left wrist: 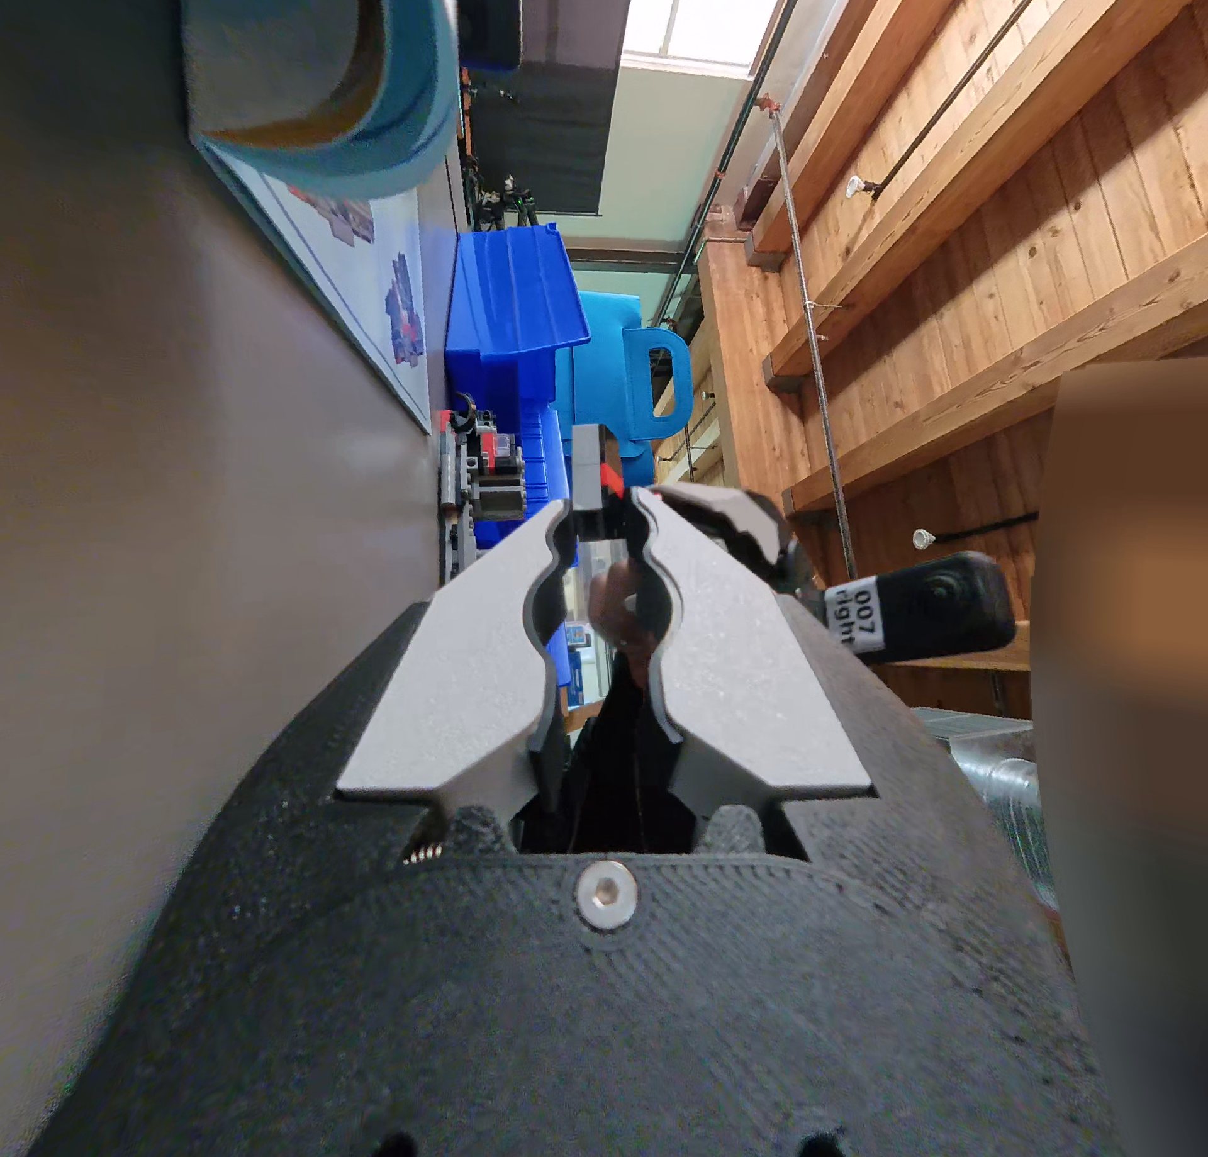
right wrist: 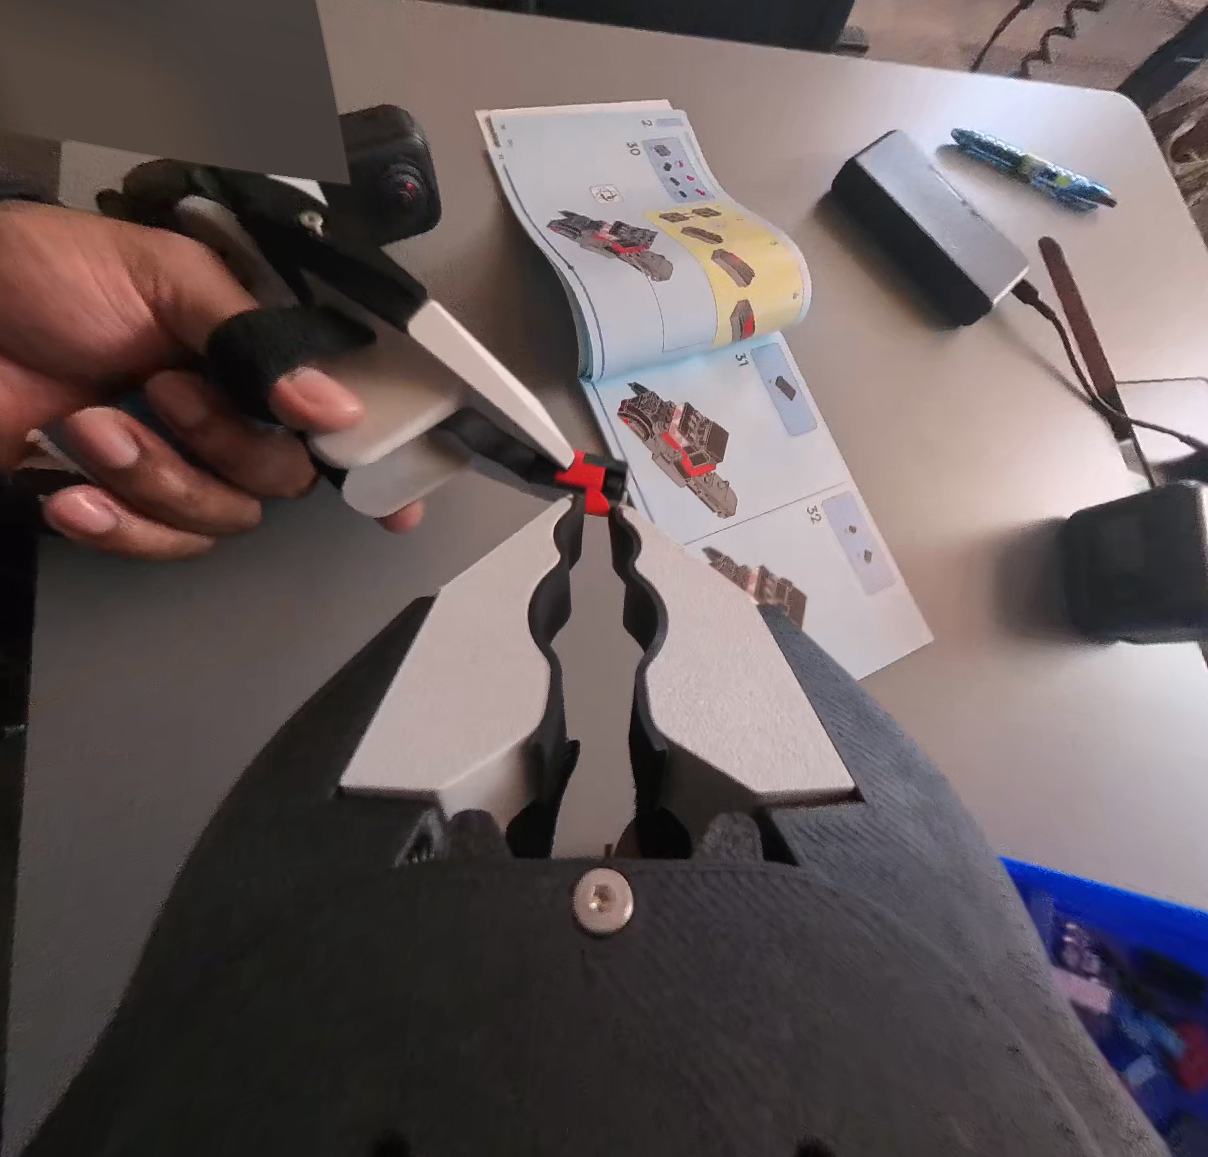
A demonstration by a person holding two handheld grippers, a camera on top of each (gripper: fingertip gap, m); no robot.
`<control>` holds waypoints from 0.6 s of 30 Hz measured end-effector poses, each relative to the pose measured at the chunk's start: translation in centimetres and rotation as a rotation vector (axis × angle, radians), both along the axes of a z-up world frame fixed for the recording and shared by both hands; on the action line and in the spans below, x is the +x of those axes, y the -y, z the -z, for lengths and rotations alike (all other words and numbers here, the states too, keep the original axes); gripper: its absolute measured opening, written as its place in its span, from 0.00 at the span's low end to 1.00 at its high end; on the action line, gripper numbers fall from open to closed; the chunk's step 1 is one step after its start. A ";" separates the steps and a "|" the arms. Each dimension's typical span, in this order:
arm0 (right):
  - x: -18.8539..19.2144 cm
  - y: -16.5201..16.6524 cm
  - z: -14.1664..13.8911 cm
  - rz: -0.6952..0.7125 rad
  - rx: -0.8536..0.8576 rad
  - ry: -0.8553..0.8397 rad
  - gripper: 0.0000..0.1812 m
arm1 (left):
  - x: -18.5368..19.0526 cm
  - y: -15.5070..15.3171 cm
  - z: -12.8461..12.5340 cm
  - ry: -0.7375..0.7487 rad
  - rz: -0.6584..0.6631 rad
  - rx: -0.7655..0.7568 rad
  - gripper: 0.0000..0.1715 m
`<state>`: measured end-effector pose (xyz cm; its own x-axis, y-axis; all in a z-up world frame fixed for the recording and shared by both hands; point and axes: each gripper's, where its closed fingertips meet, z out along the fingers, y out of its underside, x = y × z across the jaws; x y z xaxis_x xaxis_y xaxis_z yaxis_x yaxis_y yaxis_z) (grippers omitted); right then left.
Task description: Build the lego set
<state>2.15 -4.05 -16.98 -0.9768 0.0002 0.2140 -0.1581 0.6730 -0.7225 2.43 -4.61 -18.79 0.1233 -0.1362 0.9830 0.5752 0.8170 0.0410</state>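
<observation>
My left gripper point(left wrist: 601, 512) is shut on a small lego sub-assembly point(left wrist: 587, 472) of grey, black and red pieces, held in the air. In the right wrist view this gripper point(right wrist: 570, 467) comes in from the left in a person's hand point(right wrist: 131, 354). My right gripper point(right wrist: 592, 510) meets it tip to tip and is shut on the red piece point(right wrist: 593, 501) at the sub-assembly's end. The right gripper also shows in the left wrist view point(left wrist: 654, 498). The partly built lego model point(left wrist: 487, 472) stands on the grey table point(left wrist: 196, 472) beyond.
The open instruction booklet point(right wrist: 686, 341) lies on the table under the grippers. A black box point(right wrist: 928, 230), a blue pen-like item point(right wrist: 1026, 168) and a black camera point(right wrist: 1137, 563) lie to the right. Blue bins point(left wrist: 516, 315) stand behind the model; another blue bin of pieces point(right wrist: 1111, 1008) is near me. My left and right fingertips are right by each other.
</observation>
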 end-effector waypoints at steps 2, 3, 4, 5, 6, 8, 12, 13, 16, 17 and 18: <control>-0.3 0.3 -0.2 -0.026 0.030 0.003 0.05 | -0.1 -0.1 0.1 0.001 0.002 -0.001 0.09; -0.4 0.5 -0.1 -0.034 0.046 0.005 0.05 | -0.1 -0.2 0.1 0.000 0.003 -0.002 0.09; -0.6 0.6 0.0 -0.041 0.064 0.009 0.05 | -0.1 -0.2 0.1 -0.003 0.004 -0.006 0.09; -0.7 0.6 0.3 -0.045 0.081 0.015 0.05 | -0.1 -0.2 0.1 -0.005 0.004 -0.011 0.09; -0.8 0.7 0.5 -0.046 0.096 0.021 0.05 | -0.1 -0.2 0.1 -0.006 0.004 -0.013 0.09; -0.9 0.9 0.8 -0.049 0.116 0.041 0.05 | -0.1 -0.2 0.1 -0.007 0.005 -0.010 0.09; -0.8 1.2 1.2 -0.050 0.134 0.066 0.05 | -0.1 -0.1 0.0 -0.009 0.003 -0.005 0.09; -0.7 1.2 1.3 -0.051 0.138 0.070 0.05 | -0.1 -0.1 0.0 -0.009 0.003 -0.004 0.09; -0.8 1.4 1.3 -0.046 0.143 0.075 0.05 | 0.0 0.0 0.0 -0.009 0.002 0.000 0.09; -0.8 1.4 1.3 -0.045 0.145 0.076 0.05 | 0.0 0.0 0.0 -0.009 0.001 0.002 0.09; -0.7 1.4 1.3 -0.044 0.148 0.076 0.05 | 0.0 0.0 0.0 -0.008 0.000 0.003 0.09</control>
